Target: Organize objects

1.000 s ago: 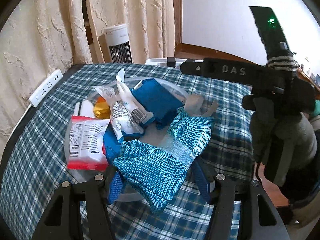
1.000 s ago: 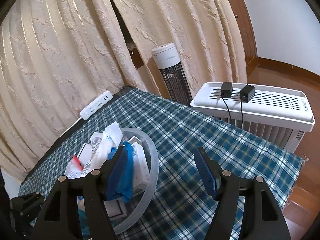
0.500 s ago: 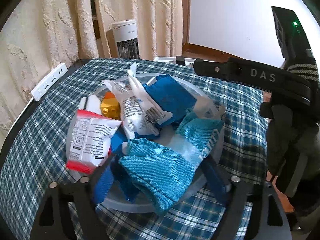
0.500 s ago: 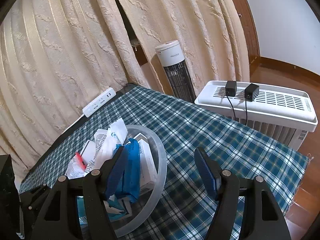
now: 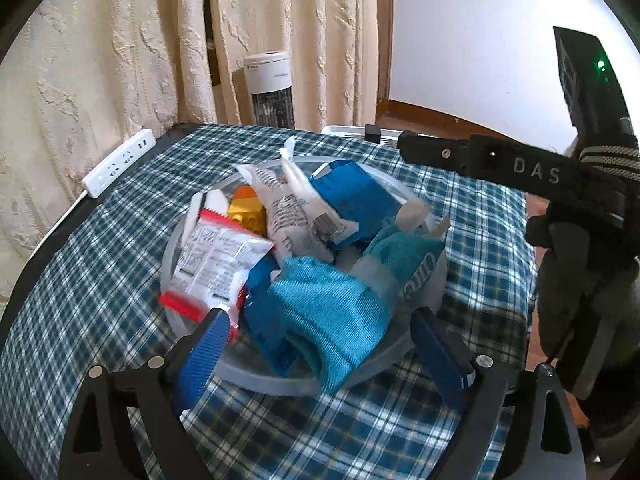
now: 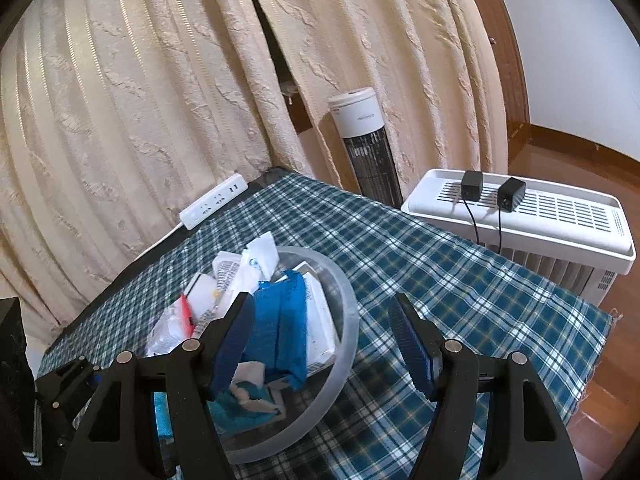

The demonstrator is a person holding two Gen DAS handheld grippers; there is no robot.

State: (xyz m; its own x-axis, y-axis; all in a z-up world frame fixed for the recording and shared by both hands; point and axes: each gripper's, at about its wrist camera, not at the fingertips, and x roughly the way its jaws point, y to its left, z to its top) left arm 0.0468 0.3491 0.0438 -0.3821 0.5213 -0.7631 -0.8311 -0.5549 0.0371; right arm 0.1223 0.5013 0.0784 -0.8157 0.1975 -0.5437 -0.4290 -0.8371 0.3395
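On the plaid tablecloth (image 5: 100,280) a single clear round tray (image 5: 400,354) is seen, into which all loose items are gathered; this is judged to be the collecting point for the organizing task.

Contents, counted left to right in the left wrist view:
- One red-and-white packet (image 5: 212,266), lying flat at the tray's left rim.
- One yellow block (image 5: 246,212), half hidden behind the packet.
- One white printed pouch (image 5: 288,208), propped upright against its neighbours.
- One dark blue pack (image 5: 352,200), toward the far rim.
- One teal knitted cloth (image 5: 332,312), draped over the near rim, its lower fold hanging outside the tray. Further blue pieces lie beneath; their number cannot be told.

The left gripper (image 5: 316,354) is held over the near rim with its jaws opening and set wide. The teal cloth sits between the pads but is not pressed by them, so it is judged released onto the pile.

The right gripper (image 6: 320,344) is held beside the tray's right rim, jaws about half apart, nothing gripped; a waiting posture is inferred.

Off the tray: one white power strip (image 5: 120,162) at the cloth's far-left edge.
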